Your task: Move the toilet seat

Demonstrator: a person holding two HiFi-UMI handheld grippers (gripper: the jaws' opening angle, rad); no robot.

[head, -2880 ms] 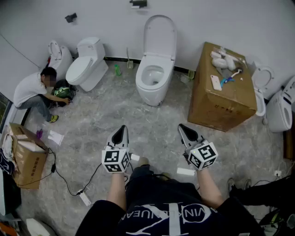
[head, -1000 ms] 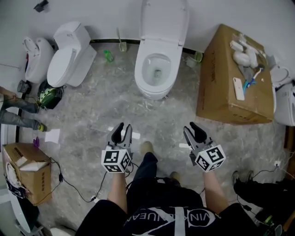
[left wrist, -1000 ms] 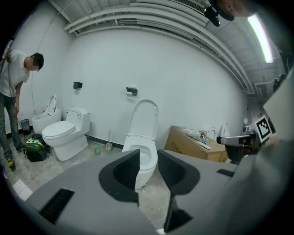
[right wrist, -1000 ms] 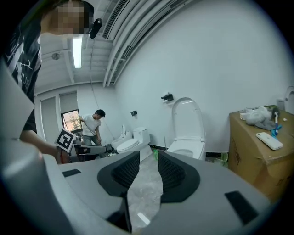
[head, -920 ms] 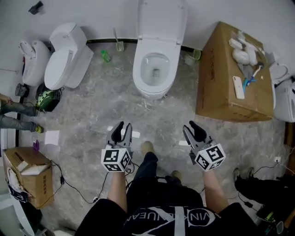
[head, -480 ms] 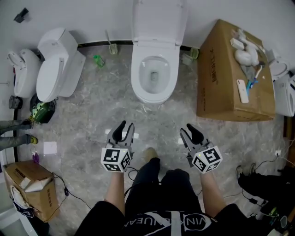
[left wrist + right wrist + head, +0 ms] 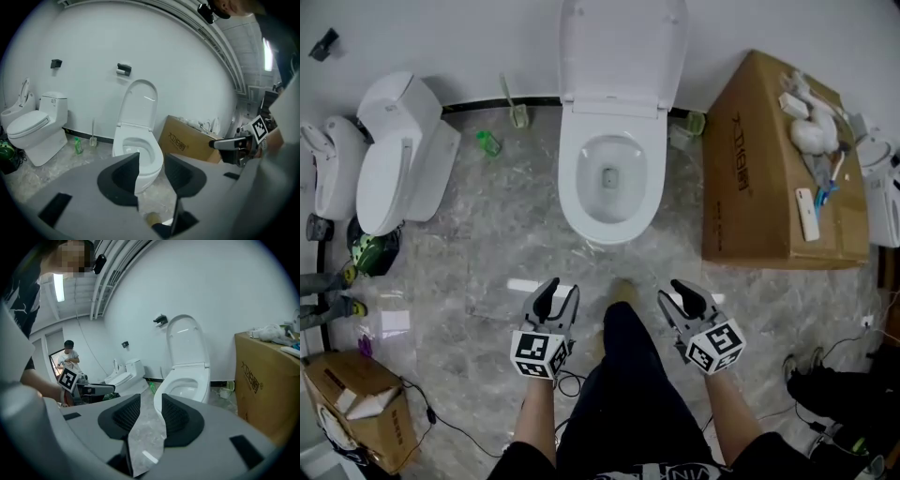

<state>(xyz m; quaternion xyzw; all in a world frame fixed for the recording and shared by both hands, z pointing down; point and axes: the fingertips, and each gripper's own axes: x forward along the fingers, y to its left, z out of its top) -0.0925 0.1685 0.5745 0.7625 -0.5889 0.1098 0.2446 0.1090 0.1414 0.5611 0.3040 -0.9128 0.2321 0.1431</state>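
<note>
Toilet bowl was glossy white ceramic, smooth, with glare spots. Raised toilet seat was equally glossy white, probably plastic, but hard to tell from ceramic at this range. Neighbouring toilet had the same glazed finish. Floor was grey marbled stone or tile, smooth, low sheen. Wall was matt white paint. Big box and small box were raw matt brown cardboard. Bottle was translucent green plastic. Trousers were dark matt cloth.
</note>
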